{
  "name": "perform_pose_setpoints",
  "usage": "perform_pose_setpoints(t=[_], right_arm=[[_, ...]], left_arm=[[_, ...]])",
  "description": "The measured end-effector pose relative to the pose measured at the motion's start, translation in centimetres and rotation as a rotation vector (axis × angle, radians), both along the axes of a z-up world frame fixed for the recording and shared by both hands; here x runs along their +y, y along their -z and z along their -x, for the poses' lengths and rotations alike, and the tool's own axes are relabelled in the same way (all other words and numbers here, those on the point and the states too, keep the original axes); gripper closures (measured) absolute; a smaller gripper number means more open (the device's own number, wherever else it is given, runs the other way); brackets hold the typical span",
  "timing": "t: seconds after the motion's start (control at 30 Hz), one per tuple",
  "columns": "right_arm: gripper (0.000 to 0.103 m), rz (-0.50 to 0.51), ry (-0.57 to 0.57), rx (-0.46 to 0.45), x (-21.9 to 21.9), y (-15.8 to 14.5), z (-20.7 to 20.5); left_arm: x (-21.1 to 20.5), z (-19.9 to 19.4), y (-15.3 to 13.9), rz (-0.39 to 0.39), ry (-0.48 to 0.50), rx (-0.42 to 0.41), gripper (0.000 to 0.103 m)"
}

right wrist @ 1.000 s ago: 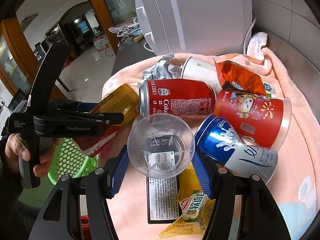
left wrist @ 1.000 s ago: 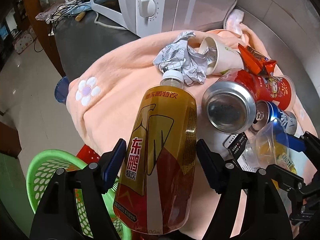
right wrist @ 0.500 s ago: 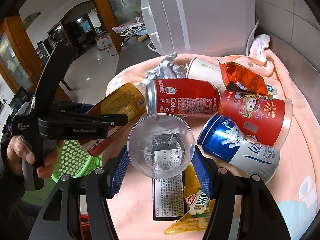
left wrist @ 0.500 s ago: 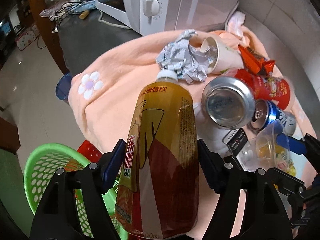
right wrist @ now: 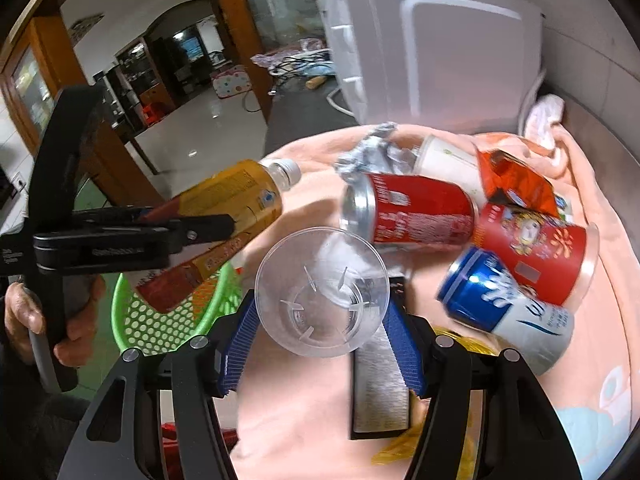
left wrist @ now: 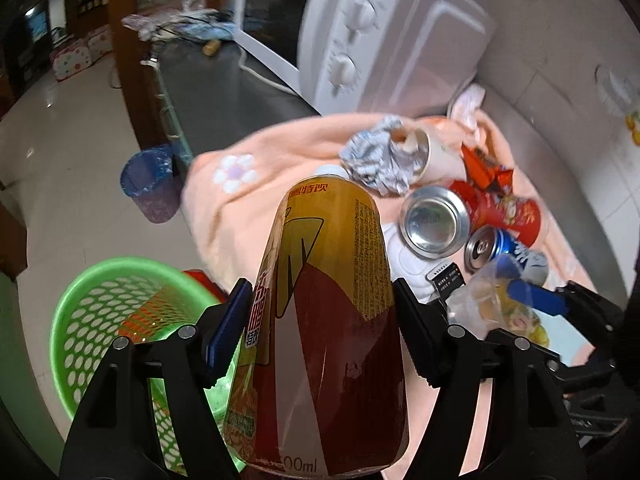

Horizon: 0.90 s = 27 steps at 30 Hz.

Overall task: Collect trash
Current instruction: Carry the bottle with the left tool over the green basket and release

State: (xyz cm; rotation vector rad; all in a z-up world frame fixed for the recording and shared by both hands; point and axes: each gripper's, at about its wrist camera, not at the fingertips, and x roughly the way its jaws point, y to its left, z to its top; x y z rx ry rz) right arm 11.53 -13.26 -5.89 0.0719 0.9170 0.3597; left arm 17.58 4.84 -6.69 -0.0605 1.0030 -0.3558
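Observation:
My left gripper [left wrist: 320,328] is shut on a yellow and red drink bottle [left wrist: 324,320] and holds it in the air over the counter's edge, beside the green basket [left wrist: 92,320]. The bottle also shows in the right wrist view [right wrist: 224,220]. My right gripper [right wrist: 320,336] is shut on a clear plastic cup [right wrist: 320,292], lifted above the peach towel [right wrist: 296,420]. On the towel lie a red can [right wrist: 416,216], a blue and white can [right wrist: 504,308], a red paper cup [right wrist: 536,252], a white paper cup [right wrist: 448,164], crumpled foil [right wrist: 368,156] and an orange wrapper [right wrist: 512,184].
A white microwave [left wrist: 360,44] stands behind the towel on the dark counter [left wrist: 224,100]. A blue bin [left wrist: 150,184] stands on the floor. A black card [right wrist: 380,392] and a yellow packet [right wrist: 400,448] lie under my right gripper. The tiled wall [left wrist: 560,80] is on the right.
Both grippers have risen and pulled back from the trash pile. The bottle has moved left toward the green basket. The clear cup has lifted off the towel.

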Motion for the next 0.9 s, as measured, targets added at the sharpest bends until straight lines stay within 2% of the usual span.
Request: perform_pose_setpoints(t=[0.17, 0.27, 0.43, 0.63, 0.83, 0.9], right_arm=[[0.043, -0.011, -0.077, -0.002, 3.0, -0.2, -0.4], [0.043, -0.023, -0.134, 0.010, 5.5, 0.2, -0.9], [0.043, -0.023, -0.247, 0.031, 10.7, 1.5, -1.3], [0.043, -0.004, -0.344, 0.104, 16.0, 5.0, -1.7], [0.042, 0.011, -0.382, 0.144, 18.5, 7.1, -1.9], [0.039, 0.006, -0.385, 0.154, 18.6, 7.5, -1.9]], left_arm=[[4.5, 2.5, -1.9, -0.009, -0.100, -0.048, 0.033], [7.3, 3.7, -2.1, -0.043, -0.168, -0.065, 0.033], [11.8, 4.7, -0.4, -0.063, -0.267, -0.032, 0.033], [15.7, 5.8, 1.2, -0.052, -0.350, 0.005, 0.033], [17.5, 6.5, 3.2, -0.037, -0.386, 0.046, 0.033], [17.6, 6.5, 3.8, -0.033, -0.391, 0.061, 0.033]])
